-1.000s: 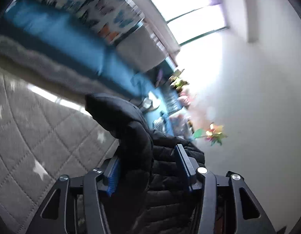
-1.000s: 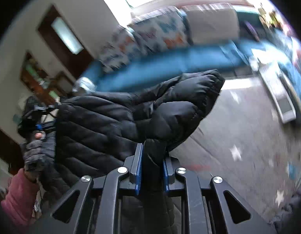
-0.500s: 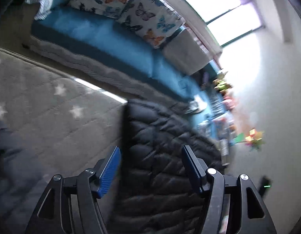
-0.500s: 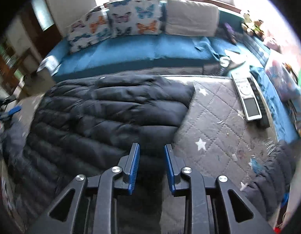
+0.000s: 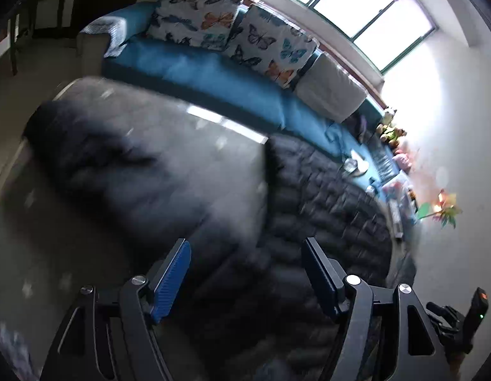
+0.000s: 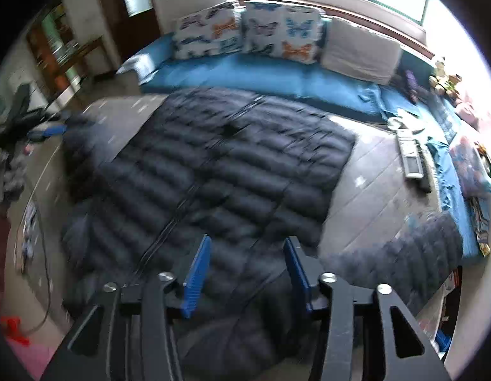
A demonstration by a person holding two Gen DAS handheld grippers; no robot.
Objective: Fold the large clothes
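Observation:
A large black quilted puffer jacket [image 6: 232,171] lies spread flat on a grey star-patterned quilt [image 6: 369,177]. My right gripper [image 6: 247,258] hovers above the jacket's near part, its jaws opening with nothing pressed between the blue pads. One sleeve [image 6: 410,247] lies out to the right of the body. In the left wrist view the jacket [image 5: 324,209] fills the lower right, and a blurred dark sleeve [image 5: 96,155] stretches to the left. My left gripper [image 5: 247,255] is above the jacket's edge, jaws opening and empty.
A blue sofa [image 6: 261,76] with butterfly cushions [image 6: 280,31] and a plain grey cushion [image 6: 359,49] runs behind the quilt. Remote controls [image 6: 410,155] lie at the quilt's right edge. Clutter and a cable sit on the floor at left [image 6: 26,158].
Both grippers held up folds of the jacket, then let go; the jacket now lies flat. Both grippers have opened wider, risen and pulled back, and tilted downward.

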